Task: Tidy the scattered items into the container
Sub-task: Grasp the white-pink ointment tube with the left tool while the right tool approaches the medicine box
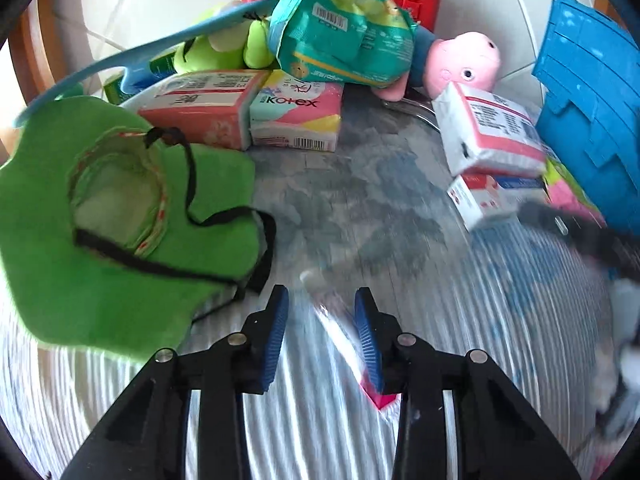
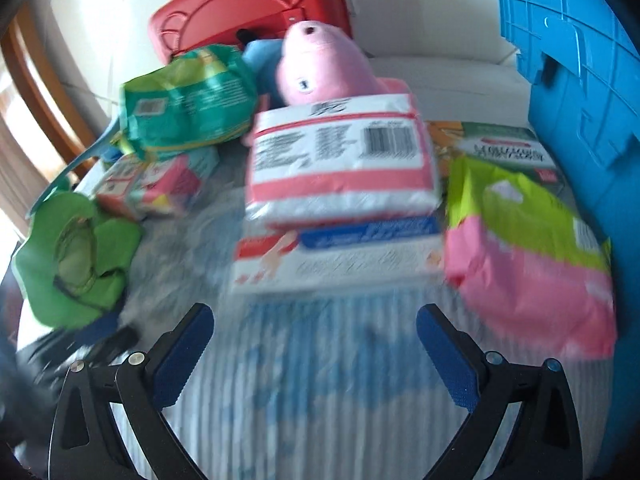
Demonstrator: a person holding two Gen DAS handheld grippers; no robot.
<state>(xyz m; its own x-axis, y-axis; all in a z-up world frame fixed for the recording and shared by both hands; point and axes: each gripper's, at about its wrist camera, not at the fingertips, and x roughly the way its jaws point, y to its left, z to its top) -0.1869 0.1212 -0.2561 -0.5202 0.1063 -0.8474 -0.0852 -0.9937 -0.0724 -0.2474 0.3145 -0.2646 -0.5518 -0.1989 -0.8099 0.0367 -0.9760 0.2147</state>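
Left gripper (image 1: pixel 321 295) narrowed, grip unclear, right gripper (image 2: pixel 314 313) wide open, striped surface (image 2: pixel 320 384) ahead, blue container (image 2: pixel 580 80) at right edge

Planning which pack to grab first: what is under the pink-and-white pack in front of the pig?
Pink-and-white pack rests on a white box with red and blue print; its top is mostly covered.

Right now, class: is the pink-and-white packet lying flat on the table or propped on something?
Propped. The pink-and-white packet rests tilted on top of a white box, not flat on the table.
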